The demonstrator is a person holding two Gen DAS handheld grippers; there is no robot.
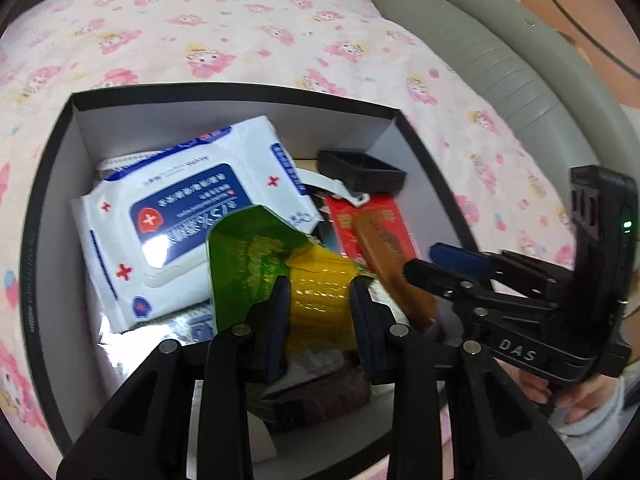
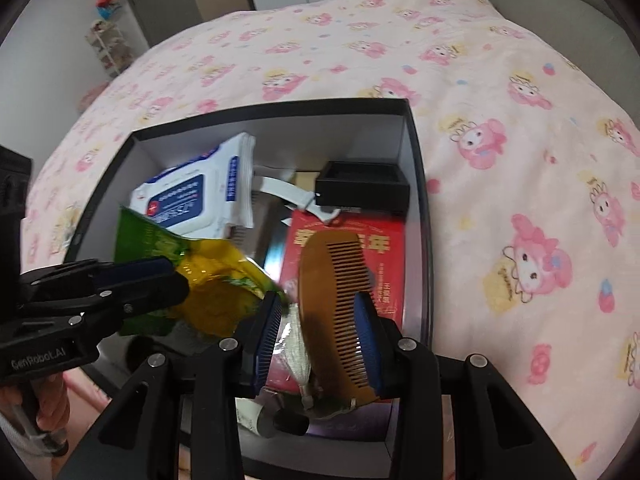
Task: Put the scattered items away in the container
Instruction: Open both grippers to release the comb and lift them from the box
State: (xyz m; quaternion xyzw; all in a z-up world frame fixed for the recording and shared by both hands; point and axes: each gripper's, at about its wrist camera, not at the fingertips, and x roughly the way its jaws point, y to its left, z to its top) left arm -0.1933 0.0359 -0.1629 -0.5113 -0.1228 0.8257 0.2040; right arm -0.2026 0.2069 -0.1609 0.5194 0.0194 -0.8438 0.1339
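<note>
A black-rimmed box (image 1: 48, 168) (image 2: 418, 168) with white walls sits on the bed. My left gripper (image 1: 318, 304) is shut on a green and yellow packet (image 1: 312, 280) over the box; the packet also shows in the right wrist view (image 2: 212, 276). My right gripper (image 2: 320, 320) stands over the box with a brown comb (image 2: 340, 292) between its pads; the jaws look spread and the comb seems to lie loose. In the left wrist view the right gripper (image 1: 436, 264) is beside the comb (image 1: 388, 248). The left gripper (image 2: 168, 276) appears at the left of the right wrist view.
Inside the box lie a white and blue wipes pack (image 1: 180, 216) (image 2: 200, 192), a small black tray (image 1: 360, 170) (image 2: 362, 188), a red box (image 2: 348, 236) and a tube (image 2: 260, 420). The pink patterned bedspread (image 2: 500, 160) surrounds the box. A grey headboard (image 1: 500, 60) is at the right.
</note>
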